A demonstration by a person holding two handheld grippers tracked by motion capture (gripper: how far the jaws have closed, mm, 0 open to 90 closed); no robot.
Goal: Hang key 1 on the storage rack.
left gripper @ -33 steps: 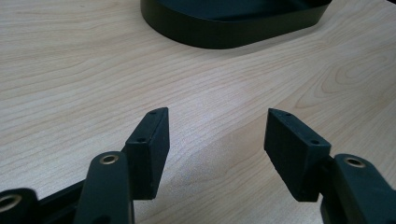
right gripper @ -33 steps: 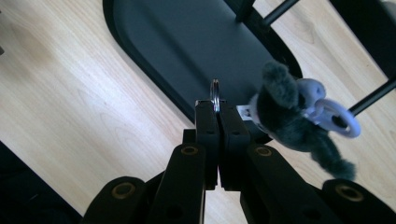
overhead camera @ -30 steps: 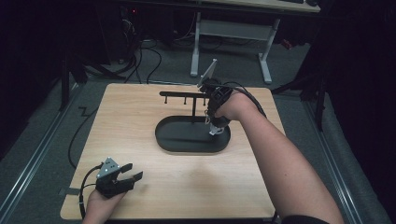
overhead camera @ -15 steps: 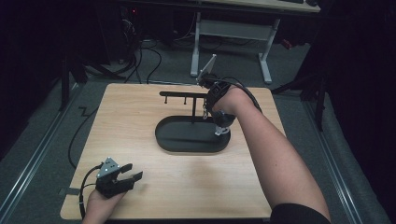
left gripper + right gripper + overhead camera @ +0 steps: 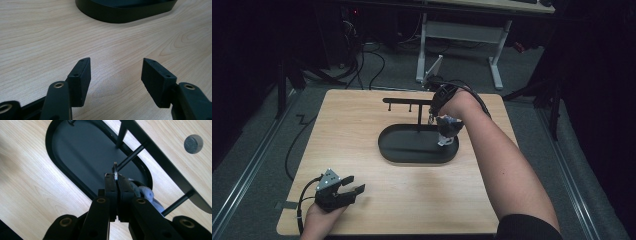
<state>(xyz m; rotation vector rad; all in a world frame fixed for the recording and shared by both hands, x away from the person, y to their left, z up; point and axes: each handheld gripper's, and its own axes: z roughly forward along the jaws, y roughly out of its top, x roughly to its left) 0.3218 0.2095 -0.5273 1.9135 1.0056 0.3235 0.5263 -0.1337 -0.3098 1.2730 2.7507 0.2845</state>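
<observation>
A black oval tray [image 5: 412, 157] lies mid-table, and a thin post rises from it to a horizontal bar [image 5: 404, 101] with short pegs. My right gripper [image 5: 432, 111] hovers at the bar's right end, above the tray. Its jaws [image 5: 116, 180] are shut on a small metal key ring [image 5: 115, 170], which sits just in front of one peg [image 5: 130, 157]. A pale blue-and-white plush charm [image 5: 146, 192] hangs from the ring over the tray's right end [image 5: 447, 131]. My left gripper [image 5: 353, 188] rests on the table near the front left, open, with bare wood between its jaws [image 5: 115, 75].
The tray's dark wall [image 5: 125, 13] lies ahead of the left gripper. A round grey disc [image 5: 193, 143] is set in the tabletop beyond the bar. A cable [image 5: 294, 145] hangs off the table's left edge. A white desk frame [image 5: 462, 32] stands on the floor behind.
The right hand has shifted slightly to the right along the bar, carrying the ring and charm with it. The left gripper has stayed put.
</observation>
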